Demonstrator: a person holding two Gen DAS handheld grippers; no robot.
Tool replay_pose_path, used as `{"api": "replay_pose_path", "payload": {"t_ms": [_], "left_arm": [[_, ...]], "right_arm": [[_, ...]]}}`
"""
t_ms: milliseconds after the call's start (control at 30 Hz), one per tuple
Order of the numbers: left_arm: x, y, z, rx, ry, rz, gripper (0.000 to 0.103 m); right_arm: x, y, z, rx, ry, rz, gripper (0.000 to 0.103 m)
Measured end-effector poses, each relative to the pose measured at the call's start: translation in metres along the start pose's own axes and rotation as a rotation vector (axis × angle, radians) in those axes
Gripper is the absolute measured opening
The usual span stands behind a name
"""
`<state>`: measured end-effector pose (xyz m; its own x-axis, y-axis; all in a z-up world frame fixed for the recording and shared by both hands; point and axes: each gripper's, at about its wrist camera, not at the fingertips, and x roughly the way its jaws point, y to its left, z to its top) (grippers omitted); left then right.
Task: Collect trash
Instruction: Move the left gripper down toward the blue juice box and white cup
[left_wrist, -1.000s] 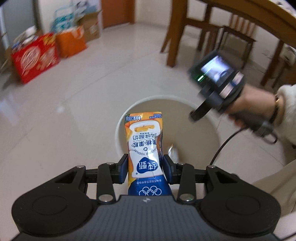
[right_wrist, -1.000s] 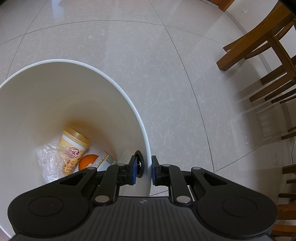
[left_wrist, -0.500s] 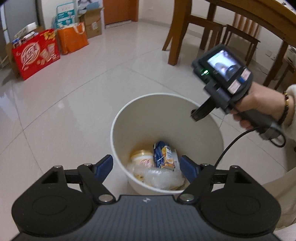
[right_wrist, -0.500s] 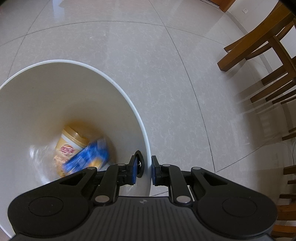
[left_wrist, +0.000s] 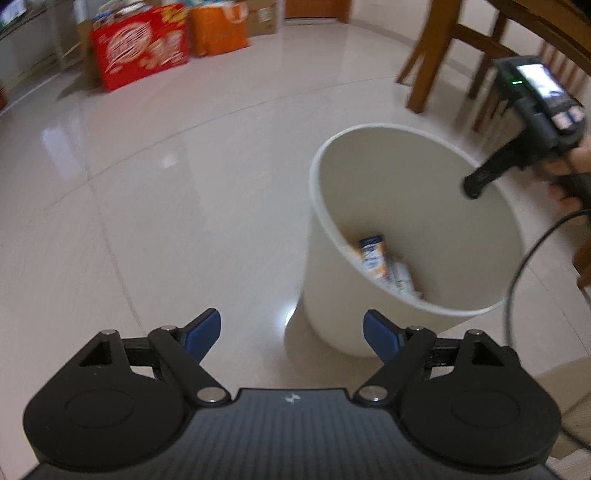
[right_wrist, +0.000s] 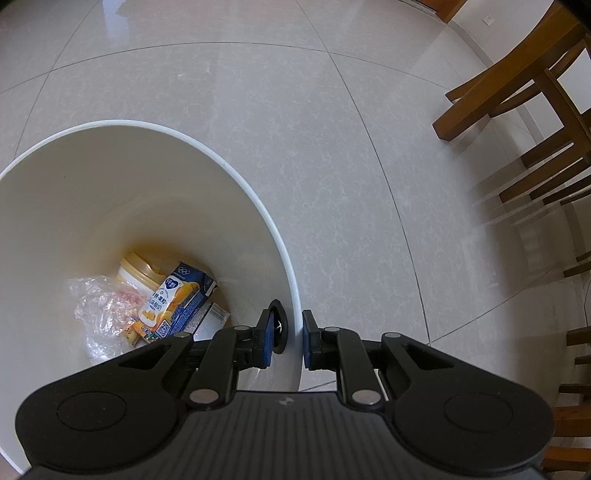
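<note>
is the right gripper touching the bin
Touching. The right wrist view shows the right gripper shut on the bin wall, one pad inside the rim, one outside.

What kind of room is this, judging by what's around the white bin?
Most likely a home dining area: glossy pale floor tiles, brown wooden chair and table legs, and a red printed gift box beside an orange bag by the far wall.

Pale, glossy floor tiles with thin grout lines mirror soft daylight across the room. Wooden chairs and a wooden table leg stand at the right. Against the far wall sit a red printed carton, an orange bag and cardboard boxes.
</note>
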<state>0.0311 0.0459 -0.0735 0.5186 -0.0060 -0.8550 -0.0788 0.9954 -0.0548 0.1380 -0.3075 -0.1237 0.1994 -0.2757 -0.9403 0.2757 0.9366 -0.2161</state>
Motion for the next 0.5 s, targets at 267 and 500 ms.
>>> {"api": "replay_pose_path", "payload": {"t_ms": [267, 500], "left_arm": [[0.025, 0.029, -0.054, -0.125, 0.055, 0.08, 0.085], [0.058, 0.054, -0.11, -0.211, 0.095, 0.201, 0.085]], "right_arm": [[0.0, 0.0, -0.001, -0.001, -0.001, -0.001, 0.019], [0.0, -0.003, -0.002, -0.002, -0.002, -0.002, 0.019]]}}
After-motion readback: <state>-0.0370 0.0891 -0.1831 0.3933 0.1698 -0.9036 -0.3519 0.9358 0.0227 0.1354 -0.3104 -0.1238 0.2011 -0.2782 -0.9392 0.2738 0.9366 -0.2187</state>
